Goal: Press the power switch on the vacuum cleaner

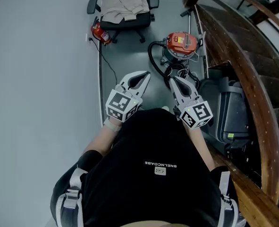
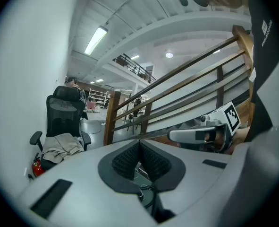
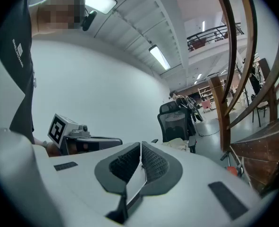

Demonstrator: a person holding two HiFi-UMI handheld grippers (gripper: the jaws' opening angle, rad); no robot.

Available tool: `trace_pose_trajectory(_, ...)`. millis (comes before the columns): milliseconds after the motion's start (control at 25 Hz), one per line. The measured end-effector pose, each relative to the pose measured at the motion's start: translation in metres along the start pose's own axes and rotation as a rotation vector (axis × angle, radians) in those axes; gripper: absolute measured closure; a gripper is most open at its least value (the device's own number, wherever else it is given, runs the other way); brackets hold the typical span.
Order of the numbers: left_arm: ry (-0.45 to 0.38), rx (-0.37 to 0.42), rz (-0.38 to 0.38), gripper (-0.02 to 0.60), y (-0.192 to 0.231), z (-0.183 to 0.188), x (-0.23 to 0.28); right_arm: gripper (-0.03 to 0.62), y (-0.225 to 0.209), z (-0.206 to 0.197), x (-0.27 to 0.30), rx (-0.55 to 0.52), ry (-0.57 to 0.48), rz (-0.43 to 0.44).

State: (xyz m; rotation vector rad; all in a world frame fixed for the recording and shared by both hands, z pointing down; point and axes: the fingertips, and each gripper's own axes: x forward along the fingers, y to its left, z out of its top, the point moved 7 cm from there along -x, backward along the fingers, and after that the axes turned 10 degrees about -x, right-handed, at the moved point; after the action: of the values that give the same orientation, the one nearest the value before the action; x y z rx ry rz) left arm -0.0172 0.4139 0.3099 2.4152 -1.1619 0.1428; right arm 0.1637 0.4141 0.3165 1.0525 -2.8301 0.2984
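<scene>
Grey floor (image 1: 45,79) bears vacuum cleaner (image 1: 179,44); its switch too small to discern.

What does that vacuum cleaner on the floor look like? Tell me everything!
The round vacuum cleaner with a red-orange lid stands upright on the grey floor, beside the wooden stair railing. Under the lid its drum looks like grey metal. A thick black hose loops out at its side, and thin cables lie tangled in front. Its switch is too small to pick out.
</scene>
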Motion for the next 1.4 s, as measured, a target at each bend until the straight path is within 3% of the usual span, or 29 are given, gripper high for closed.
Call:
trace_pose_trajectory(400,0.003,-0.025,0.004,0.566,0.045,0.005,-0.019,0.565,0.018,0.001,0.04,0.008,0.015,-0.02)
trace_pose_trajectory(560,0.003,-0.034,0.0,0.566,0.068,0.009,-0.033,0.565,0.03,0.003,0.06,0.055,0.0,-0.048)
trace_pose_trajectory(880,0.014,-0.036,0.006,0.566,0.125,0.011,-0.07,0.565,0.049,0.003,0.095,0.036,0.02,-0.122)
trace_pose_trajectory(1160,0.039,-0.034,0.007,0.566,0.146,0.011,-0.059,0.565,0.03,0.0,0.108,0.062,0.03,-0.16)
trace_pose_trajectory(1400,0.065,-0.059,0.025,0.566,0.168,0.015,-0.023,0.565,-0.014,-0.002,0.137,0.084,0.044,-0.151)
